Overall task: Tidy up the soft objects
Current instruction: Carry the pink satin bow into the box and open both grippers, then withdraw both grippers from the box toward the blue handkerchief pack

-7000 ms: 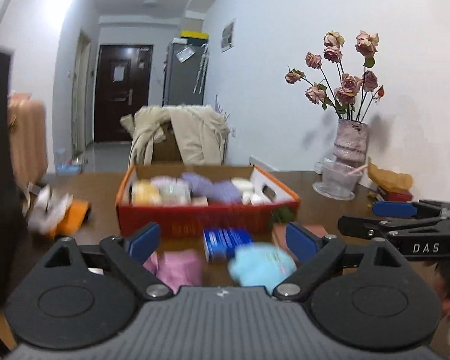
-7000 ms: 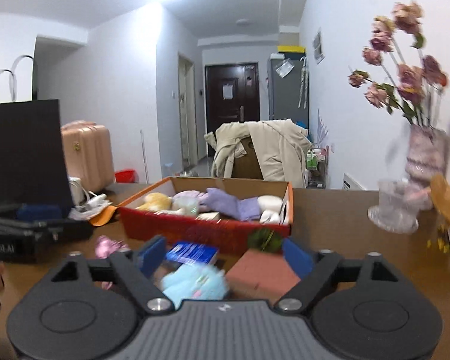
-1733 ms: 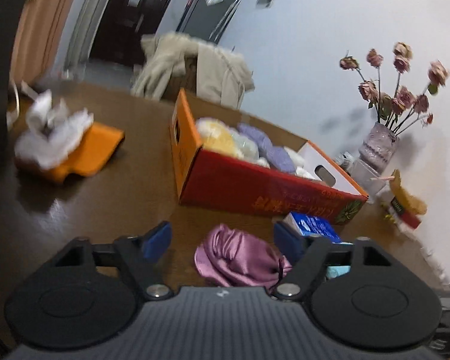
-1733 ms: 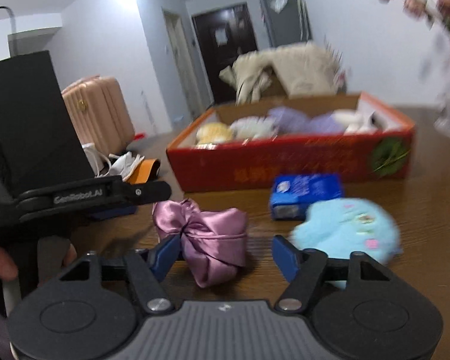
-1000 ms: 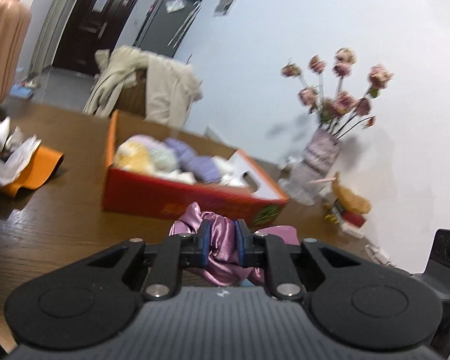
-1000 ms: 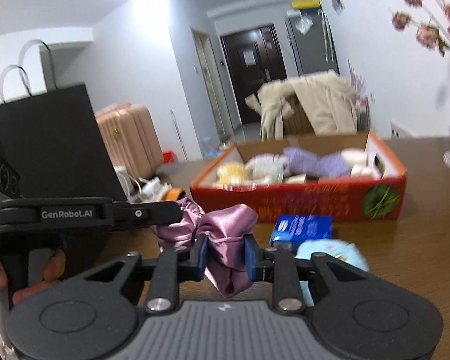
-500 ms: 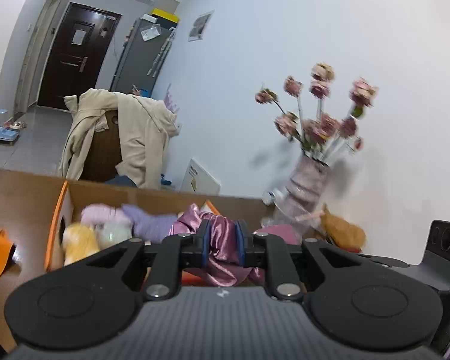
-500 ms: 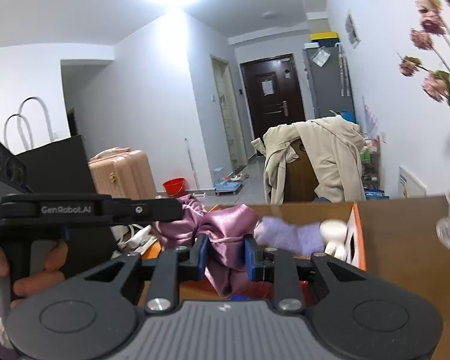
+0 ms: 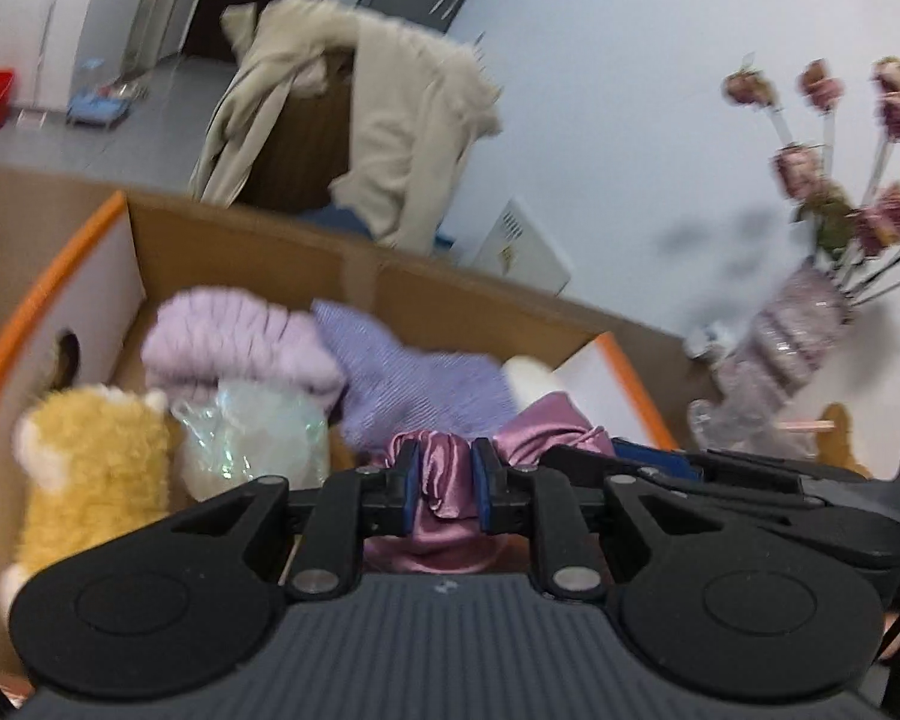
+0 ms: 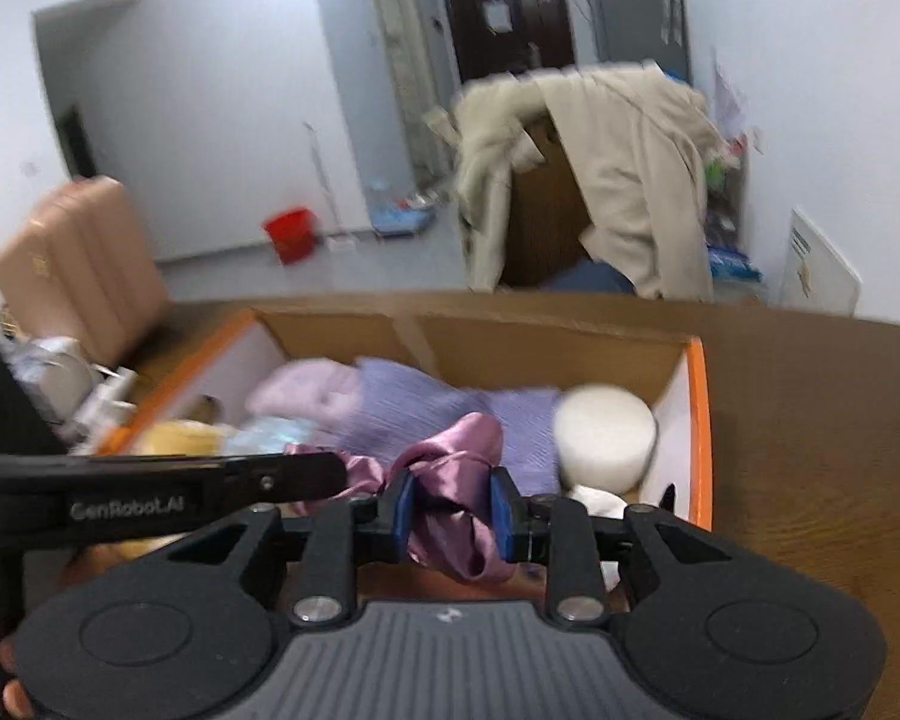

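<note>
Right up close, the left gripper (image 9: 444,489) and the right gripper (image 10: 452,513) both pinch the shiny pink satin scrunchie (image 10: 450,480) tight between their blue pads (image 10: 401,510) — the right one's jaws have just been opening a little, with the cloth between them. It hangs over the orange cardboard box (image 10: 699,414). Inside lie a fuzzy yellow plush toy (image 9: 90,468), a crinkly clear bag (image 9: 252,438), soft purple cloths (image 9: 414,384) and a round white puff (image 10: 606,432) — farther back, a beige coat (image 10: 630,180) drapes over a chair.

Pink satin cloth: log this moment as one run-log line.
held: pink satin cloth | left gripper: shut on it | right gripper: shut on it, jaws just easing open | position: over cardboard box
</note>
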`<act>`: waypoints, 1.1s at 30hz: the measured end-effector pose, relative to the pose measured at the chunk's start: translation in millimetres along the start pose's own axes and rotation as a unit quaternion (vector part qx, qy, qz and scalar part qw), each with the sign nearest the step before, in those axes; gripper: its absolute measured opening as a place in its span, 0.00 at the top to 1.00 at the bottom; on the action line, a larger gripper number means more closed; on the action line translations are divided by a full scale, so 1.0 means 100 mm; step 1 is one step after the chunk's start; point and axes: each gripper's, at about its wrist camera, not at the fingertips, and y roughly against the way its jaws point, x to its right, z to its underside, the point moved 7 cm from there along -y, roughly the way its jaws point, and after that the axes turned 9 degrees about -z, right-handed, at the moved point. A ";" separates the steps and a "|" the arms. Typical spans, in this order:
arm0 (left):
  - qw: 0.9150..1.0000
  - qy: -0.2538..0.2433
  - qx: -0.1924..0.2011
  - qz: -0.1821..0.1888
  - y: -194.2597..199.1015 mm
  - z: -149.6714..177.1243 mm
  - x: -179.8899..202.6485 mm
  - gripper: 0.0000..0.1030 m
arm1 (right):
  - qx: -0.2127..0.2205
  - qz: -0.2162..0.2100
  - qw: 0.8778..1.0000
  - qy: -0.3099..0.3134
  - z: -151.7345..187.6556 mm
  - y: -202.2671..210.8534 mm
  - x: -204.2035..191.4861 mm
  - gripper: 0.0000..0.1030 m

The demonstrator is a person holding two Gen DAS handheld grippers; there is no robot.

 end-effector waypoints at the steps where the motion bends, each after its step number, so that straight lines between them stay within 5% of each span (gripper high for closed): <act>1: 1.000 0.005 -0.008 -0.001 -0.09 0.00 -0.01 0.82 | -0.009 0.015 1.000 -0.003 0.02 -0.07 0.04 0.75; 5: 1.000 -0.007 -0.005 0.002 -0.19 -0.02 0.05 0.73 | -0.038 0.052 0.998 0.000 0.10 -0.21 0.12 0.75; 7: 1.000 -0.012 0.005 0.002 -0.14 -0.02 0.07 0.60 | -0.051 0.057 0.997 0.001 0.12 -0.24 0.13 0.75; 11: 0.999 -0.026 0.016 -0.011 0.09 -0.01 0.05 0.57 | -0.063 0.063 0.996 -0.002 0.13 -0.24 0.11 0.71; 14: 0.998 -0.049 0.029 -0.018 0.37 -0.03 0.08 0.55 | -0.051 0.082 0.995 0.002 0.09 -0.11 0.07 0.55; 17: 0.995 -0.078 0.057 -0.027 0.78 -0.02 0.10 0.52 | -0.014 0.086 0.996 0.016 0.01 0.20 -0.05 0.46; 25: 0.979 -0.133 0.153 -0.035 1.99 0.37 0.12 0.21 | 0.112 0.085 0.988 0.056 0.08 1.38 -0.63 0.28; 33: 0.963 -0.172 0.202 -0.055 2.75 1.24 0.00 0.08 | 0.218 0.062 0.969 0.094 0.93 2.17 -1.36 0.14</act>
